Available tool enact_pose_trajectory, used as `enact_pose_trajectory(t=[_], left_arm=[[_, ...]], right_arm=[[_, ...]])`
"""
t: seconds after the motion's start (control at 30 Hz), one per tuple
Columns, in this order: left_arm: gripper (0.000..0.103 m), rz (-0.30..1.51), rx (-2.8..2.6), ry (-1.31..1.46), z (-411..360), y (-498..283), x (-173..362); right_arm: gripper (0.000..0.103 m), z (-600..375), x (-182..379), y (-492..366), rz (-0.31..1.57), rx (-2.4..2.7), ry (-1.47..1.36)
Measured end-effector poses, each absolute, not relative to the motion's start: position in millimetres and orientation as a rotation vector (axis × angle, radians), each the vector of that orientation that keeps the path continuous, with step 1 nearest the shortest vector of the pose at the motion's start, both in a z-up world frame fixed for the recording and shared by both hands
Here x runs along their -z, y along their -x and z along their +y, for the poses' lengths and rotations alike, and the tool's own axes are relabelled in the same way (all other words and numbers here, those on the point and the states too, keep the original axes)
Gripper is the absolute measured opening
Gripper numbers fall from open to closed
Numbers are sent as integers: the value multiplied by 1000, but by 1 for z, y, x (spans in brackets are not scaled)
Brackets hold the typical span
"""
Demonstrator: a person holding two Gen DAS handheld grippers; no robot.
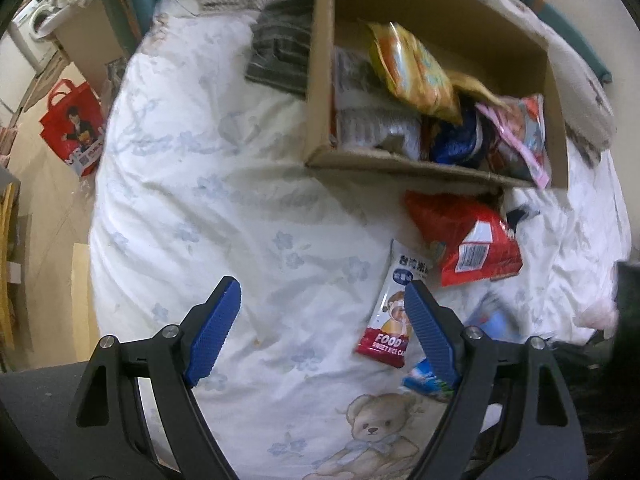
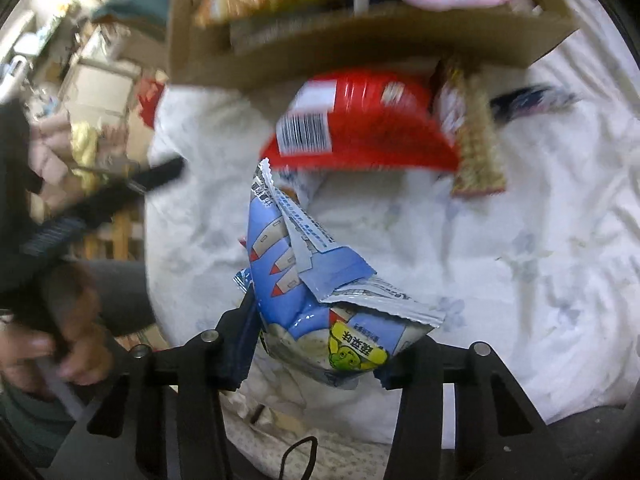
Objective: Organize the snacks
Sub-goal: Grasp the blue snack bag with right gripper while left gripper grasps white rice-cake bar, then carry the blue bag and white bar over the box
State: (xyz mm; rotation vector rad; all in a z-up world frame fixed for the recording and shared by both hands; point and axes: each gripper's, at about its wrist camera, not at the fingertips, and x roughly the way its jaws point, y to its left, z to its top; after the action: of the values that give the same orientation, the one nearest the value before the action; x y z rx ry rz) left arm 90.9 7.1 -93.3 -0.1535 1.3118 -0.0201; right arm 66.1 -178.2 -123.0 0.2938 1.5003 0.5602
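My left gripper (image 1: 320, 284) hangs open over the white floral bedsheet (image 1: 224, 208), nothing between its blue pads (image 1: 216, 332). A white and red rice cake packet (image 1: 394, 304) lies just beside its right finger. Behind that, a red snack bag (image 1: 468, 240) rests against an open cardboard box (image 1: 400, 164) that holds several snack bags. In the right wrist view my right gripper (image 2: 320, 348) is shut on a crumpled blue snack packet (image 2: 304, 280), held above the sheet. The red snack bag (image 2: 360, 128), a peanut bar packet (image 2: 476, 140) and the cardboard box (image 2: 360, 40) lie ahead of it, blurred.
A folded grey cloth (image 1: 280, 52) lies left of the box. Off the bed's left edge, a red shopping bag (image 1: 74, 120) stands on the floor, with a washing machine (image 1: 36, 24) beyond. A dark wrapper (image 2: 528, 100) lies right of the peanut bar. A hand (image 2: 76, 344) shows at lower left.
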Motion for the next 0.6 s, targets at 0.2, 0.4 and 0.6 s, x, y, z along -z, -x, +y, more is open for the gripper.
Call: enact_pose_trajectory(t=[0.2, 0.4, 0.6], left_arm=[[81, 1376, 121, 26, -34, -98, 122], [78, 1397, 147, -74, -64, -96, 147], [44, 1406, 158, -126, -76, -95, 162]], right_arm=[[48, -195, 114, -70, 1439, -461, -268], [48, -216, 119, -77, 1436, -337, -278], [48, -220, 118, -79, 1430, -324, -279]])
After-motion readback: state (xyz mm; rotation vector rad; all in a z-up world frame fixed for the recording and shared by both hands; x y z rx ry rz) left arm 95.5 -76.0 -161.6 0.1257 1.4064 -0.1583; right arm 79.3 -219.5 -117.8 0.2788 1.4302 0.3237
